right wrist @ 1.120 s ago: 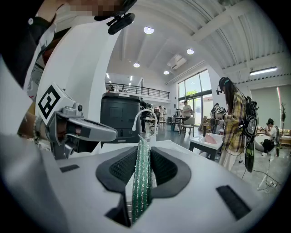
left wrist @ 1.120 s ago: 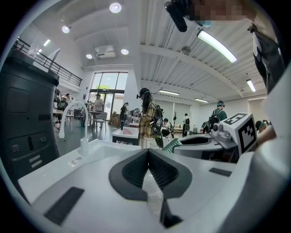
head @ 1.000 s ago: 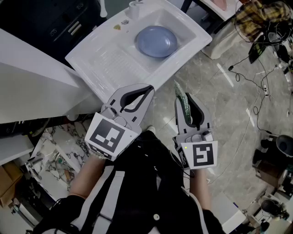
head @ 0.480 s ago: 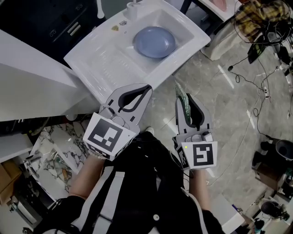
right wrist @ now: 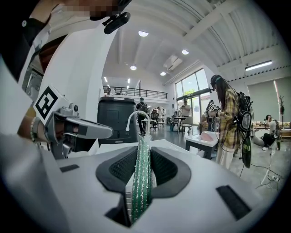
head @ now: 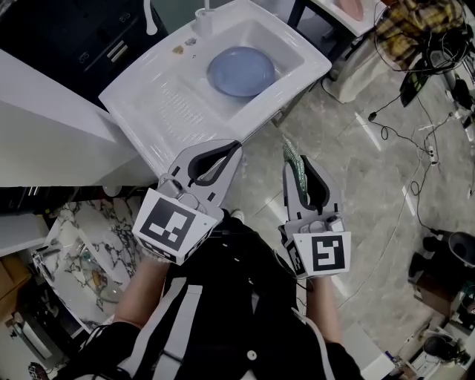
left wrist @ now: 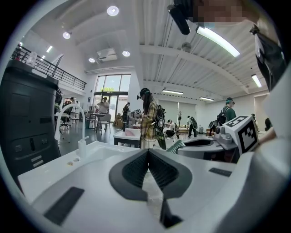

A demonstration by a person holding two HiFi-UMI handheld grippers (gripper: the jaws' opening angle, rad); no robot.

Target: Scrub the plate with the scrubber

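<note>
A round blue plate (head: 240,72) lies flat in the basin of the white sink (head: 148,100) at the top of the head view. My left gripper (head: 236,145) is shut with nothing between its pads (left wrist: 136,170), and its tips reach the sink's front edge. My right gripper (head: 291,157) hangs over the floor to the right of the sink's front, shut on a thin green scrubber (head: 296,163). In the right gripper view the scrubber (right wrist: 142,177) stands upright between the pads (right wrist: 119,169) and sticks out past the tips.
A white tap (head: 151,15) and a small white bottle (head: 203,18) stand at the sink's back edge. The ribbed draining board (head: 178,104) lies left of the basin. Cables (head: 415,148) trail over the marble floor on the right. Several people stand far off in the hall.
Both grippers have come a little nearer the sink; the left one's tips now overlap its front edge. The sink and plate have slid left in the head view. Both grips are unchanged.
</note>
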